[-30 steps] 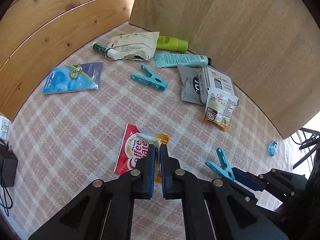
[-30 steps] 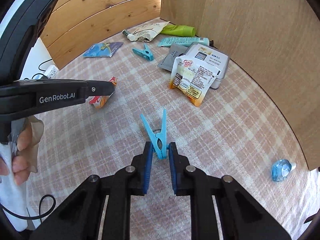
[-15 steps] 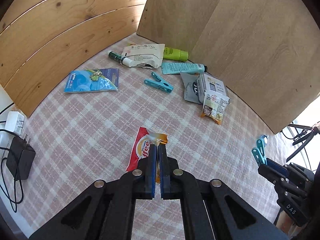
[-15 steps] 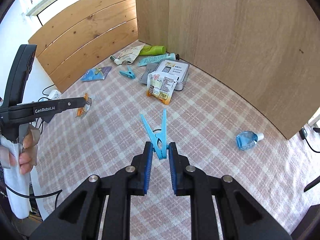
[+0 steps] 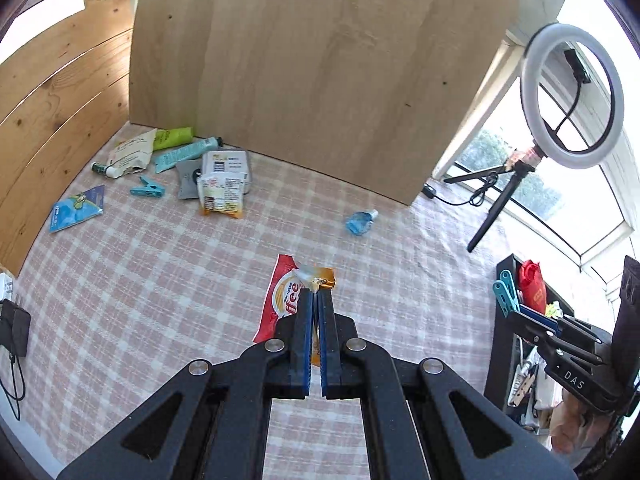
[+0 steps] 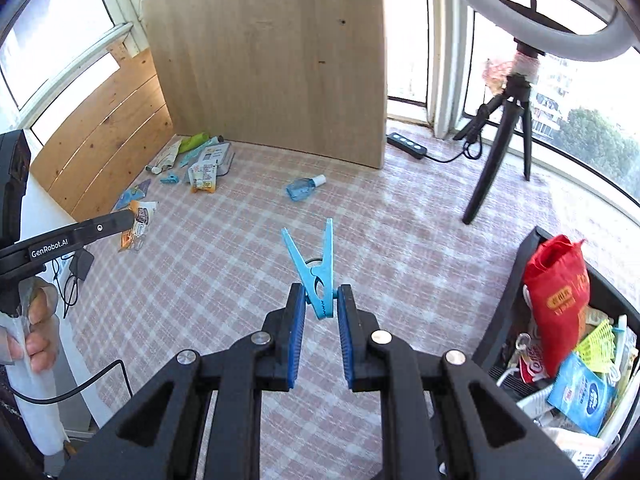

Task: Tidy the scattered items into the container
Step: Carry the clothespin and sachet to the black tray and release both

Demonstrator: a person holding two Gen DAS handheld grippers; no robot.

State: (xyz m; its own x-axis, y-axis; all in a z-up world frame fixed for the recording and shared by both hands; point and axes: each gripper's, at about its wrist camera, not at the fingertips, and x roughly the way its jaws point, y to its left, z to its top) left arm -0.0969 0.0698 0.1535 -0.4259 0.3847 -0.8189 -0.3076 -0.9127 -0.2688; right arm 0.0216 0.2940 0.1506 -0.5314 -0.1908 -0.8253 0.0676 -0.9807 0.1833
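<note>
My left gripper (image 5: 316, 300) is shut on a red coffee creamer sachet (image 5: 286, 296) and holds it above the checked tablecloth. My right gripper (image 6: 320, 300) is shut on a blue clothespin (image 6: 314, 268), also lifted; it shows in the left wrist view (image 5: 506, 292) beside the black container (image 6: 520, 280) at the right. The container holds a red pouch (image 6: 558, 288), a blue packet (image 6: 580, 396) and other items. Scattered items lie at the far left corner: a second blue clothespin (image 5: 148, 189), a sachet (image 5: 220, 196), a box (image 5: 224, 166), tubes (image 5: 184, 152), a blue packet (image 5: 78, 208).
A small blue bottle (image 5: 360, 222) lies mid-table. A wooden board (image 5: 312, 60) stands at the back. A ring light on a tripod (image 5: 572, 96) stands at the right. A power strip (image 6: 406, 145) lies behind. A charger (image 5: 14, 326) lies at the left edge.
Both grippers have lifted and swung right with their items. The container has come into view at the right, and the scattered pile is now far off at the left.
</note>
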